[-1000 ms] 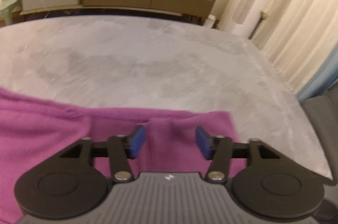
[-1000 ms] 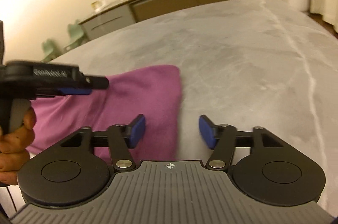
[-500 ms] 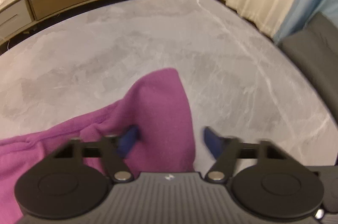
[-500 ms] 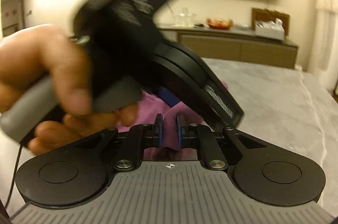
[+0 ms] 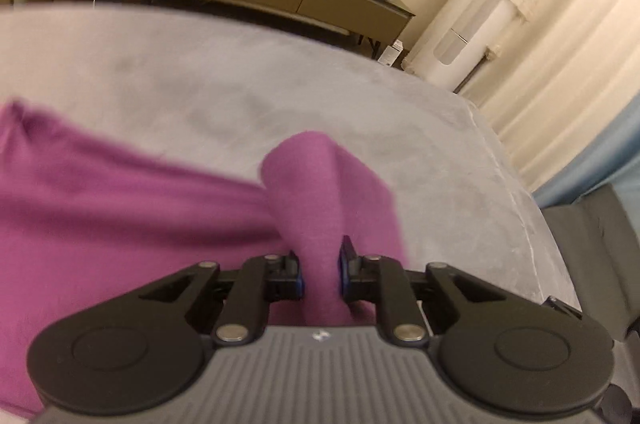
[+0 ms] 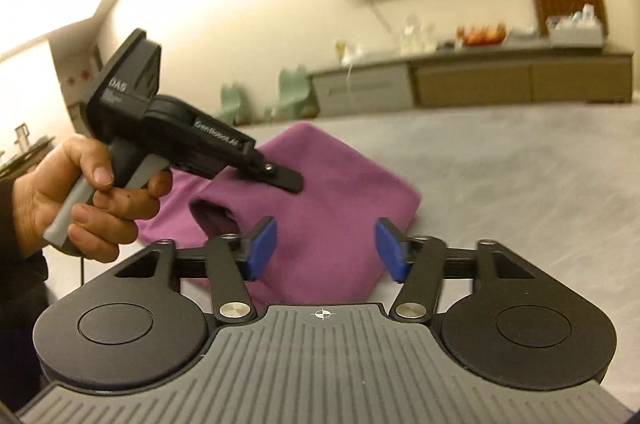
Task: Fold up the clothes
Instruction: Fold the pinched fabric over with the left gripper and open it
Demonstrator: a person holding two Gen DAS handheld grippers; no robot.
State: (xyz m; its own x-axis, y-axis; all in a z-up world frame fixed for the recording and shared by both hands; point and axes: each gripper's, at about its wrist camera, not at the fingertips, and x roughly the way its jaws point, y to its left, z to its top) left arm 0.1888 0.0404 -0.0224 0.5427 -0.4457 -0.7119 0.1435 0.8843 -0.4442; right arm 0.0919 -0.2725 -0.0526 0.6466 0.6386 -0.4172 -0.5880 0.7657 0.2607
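A purple garment (image 5: 120, 203) lies bunched on the grey table (image 5: 200, 75). My left gripper (image 5: 320, 262) is shut on a raised fold of it, and the cloth stands up in a hump between the blue pads. In the right wrist view the same garment (image 6: 328, 191) lies as a folded heap, and a hand (image 6: 72, 199) holds the left gripper (image 6: 290, 181) down onto its top. My right gripper (image 6: 326, 248) hovers at the near edge of the heap. Its jaws are opening, and the pads press on nothing.
The grey table (image 6: 520, 183) stretches far and right of the garment. A long sideboard (image 6: 480, 79) with dishes and a box stands by the back wall, green chairs (image 6: 296, 91) beside it. Curtains (image 5: 560, 43) and a grey seat (image 5: 592, 236) lie past the table's right edge.
My left gripper went from open around the cloth to shut on a fold and swung sideways. The right gripper closed to a narrow gap, then opened and drew back from the left gripper.
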